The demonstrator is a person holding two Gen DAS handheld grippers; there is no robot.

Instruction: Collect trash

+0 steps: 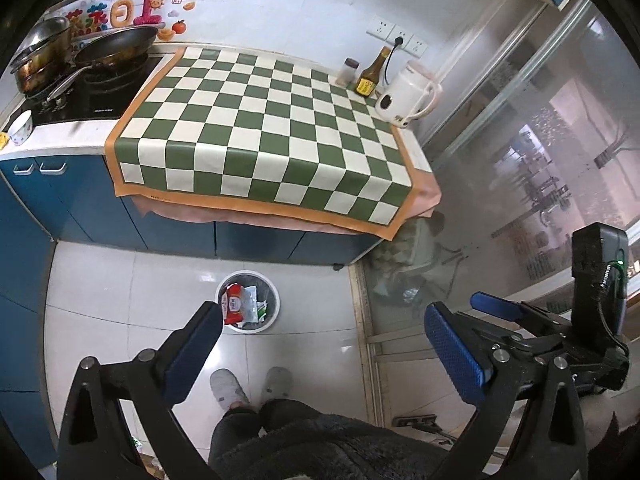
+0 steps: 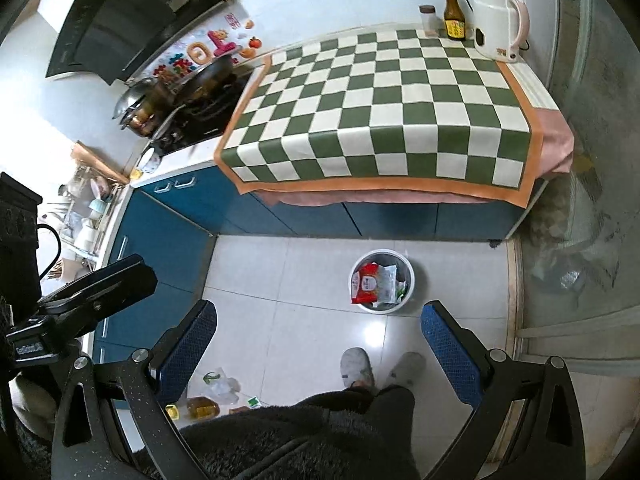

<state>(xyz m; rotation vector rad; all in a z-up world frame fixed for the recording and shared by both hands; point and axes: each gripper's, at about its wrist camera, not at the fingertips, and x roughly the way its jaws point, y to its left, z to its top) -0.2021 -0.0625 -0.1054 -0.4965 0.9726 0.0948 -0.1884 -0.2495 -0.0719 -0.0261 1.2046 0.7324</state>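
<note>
While both grippers hang above the floor, the trash sits in the bin.
Left gripper (image 1: 322, 344) and right gripper (image 2: 318, 340) have jaws spread wide, grasping nothing; the red wrapper (image 2: 365, 284) and other packets fill the white wastebasket (image 2: 412, 282) on the floor tiles before the checkered table (image 2: 380, 112).

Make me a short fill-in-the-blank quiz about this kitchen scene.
1. The trash bin stands on the ____.
2. The biggest wrapper in the bin is mostly ____.
3. Both the left claw and the right claw are ____.
4. The kettle sits on a ____-patterned cloth.

Answers: floor; red; open; checkered
</note>
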